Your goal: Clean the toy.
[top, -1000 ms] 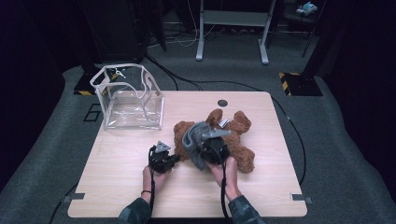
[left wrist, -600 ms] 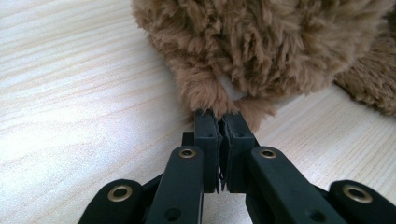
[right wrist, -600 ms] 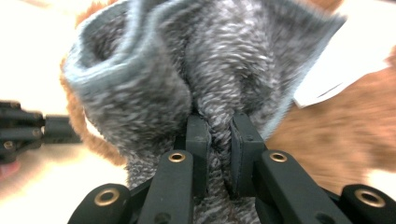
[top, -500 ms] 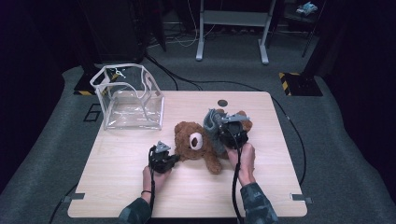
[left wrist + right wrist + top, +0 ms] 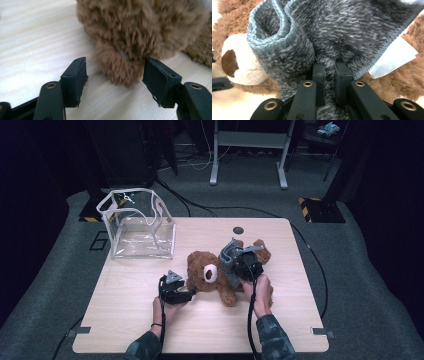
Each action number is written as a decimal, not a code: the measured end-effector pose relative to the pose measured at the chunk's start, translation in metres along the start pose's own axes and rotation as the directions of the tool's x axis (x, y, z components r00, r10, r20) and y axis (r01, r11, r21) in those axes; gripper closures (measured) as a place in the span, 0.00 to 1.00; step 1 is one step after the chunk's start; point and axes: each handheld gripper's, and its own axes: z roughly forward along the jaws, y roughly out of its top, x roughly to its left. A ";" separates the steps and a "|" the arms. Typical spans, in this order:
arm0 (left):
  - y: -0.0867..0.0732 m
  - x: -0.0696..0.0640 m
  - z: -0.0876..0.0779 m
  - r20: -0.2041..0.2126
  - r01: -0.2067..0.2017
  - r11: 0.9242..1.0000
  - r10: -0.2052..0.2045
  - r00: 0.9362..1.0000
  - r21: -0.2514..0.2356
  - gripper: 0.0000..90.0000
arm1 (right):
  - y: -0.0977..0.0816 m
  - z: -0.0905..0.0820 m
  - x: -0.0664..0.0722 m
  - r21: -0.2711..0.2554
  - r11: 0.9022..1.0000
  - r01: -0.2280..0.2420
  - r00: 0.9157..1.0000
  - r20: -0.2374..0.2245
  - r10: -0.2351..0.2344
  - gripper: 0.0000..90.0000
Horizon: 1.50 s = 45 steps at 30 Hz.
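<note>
A brown teddy bear (image 5: 207, 272) lies on the wooden table (image 5: 130, 320), face up, head toward the left gripper. My left gripper (image 5: 191, 294) lies at the head. Its jaws have just been opening and stand apart in the left gripper view (image 5: 115, 67), with a furry lobe of the bear (image 5: 140, 25) between the pads, untouched. My right gripper (image 5: 235, 265) hovers over the bear's body, shut (image 5: 329, 67) on a fold of a grey knitted garment (image 5: 337, 30). The bunched garment (image 5: 229, 256) sits just beside the bear's pale snout (image 5: 234, 57).
A clear plastic box-shaped bag (image 5: 137, 222) stands open at the table's back left corner. A dark round hole (image 5: 238, 230) sits in the tabletop near the far edge. Cables trail across the dark floor beyond the table.
The right gripper has carried the grey garment from over the bear's head to the right, toward its body, and the face is bare. The left hand has stayed put.
</note>
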 end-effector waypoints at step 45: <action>0.003 -0.006 0.010 -0.001 -0.099 0.994 0.099 0.995 0.048 0.89 | 0.044 -0.020 0.014 -0.042 0.992 0.121 0.989 0.094 -0.117 0.90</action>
